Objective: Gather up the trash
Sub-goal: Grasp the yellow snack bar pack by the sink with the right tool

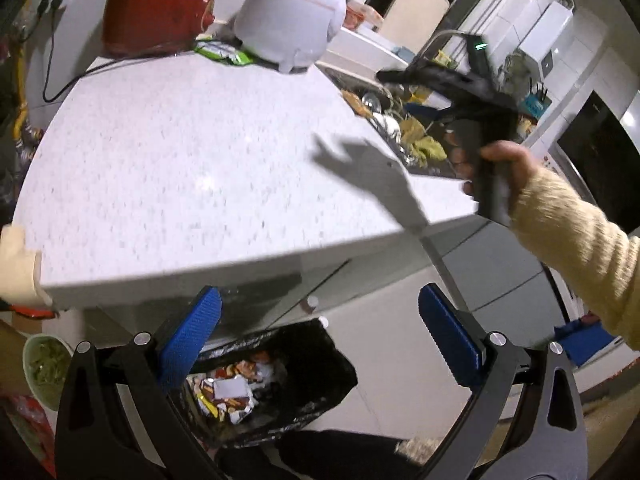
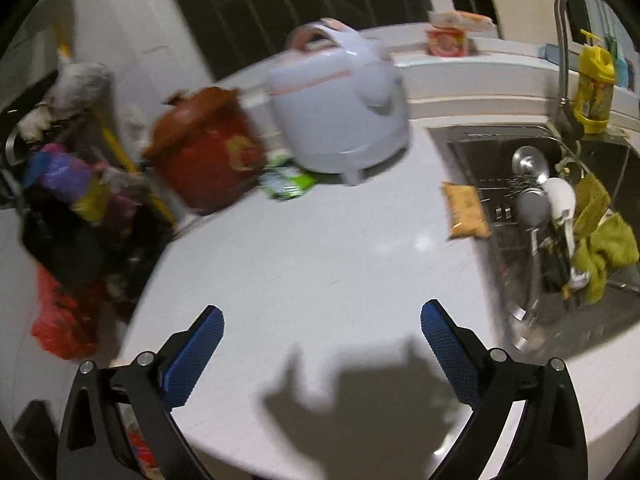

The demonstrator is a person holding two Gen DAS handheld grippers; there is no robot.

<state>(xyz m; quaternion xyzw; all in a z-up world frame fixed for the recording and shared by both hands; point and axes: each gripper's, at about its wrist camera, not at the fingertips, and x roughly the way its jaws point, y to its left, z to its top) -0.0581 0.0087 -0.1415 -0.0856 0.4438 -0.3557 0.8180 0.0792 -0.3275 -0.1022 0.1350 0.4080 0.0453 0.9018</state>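
My left gripper (image 1: 320, 308) is open and empty, held above a black-lined trash bin (image 1: 272, 384) on the floor below the counter edge; the bin holds several crumpled wrappers. My right gripper (image 2: 322, 320) is open and empty above the white counter (image 2: 320, 248). It also shows in the left wrist view (image 1: 436, 80), held over the counter's right side. A green wrapper (image 2: 286, 184) lies between the red pot and the rice cooker, also in the left wrist view (image 1: 224, 52). An orange snack packet (image 2: 466, 210) lies at the sink's edge.
A red pot (image 2: 208, 148) and a white rice cooker (image 2: 340, 108) stand at the counter's back. The sink (image 2: 560, 220) at the right holds utensils and yellow cloths. Bags (image 2: 68, 216) hang at the left. A green bowl (image 1: 44, 368) sits low left.
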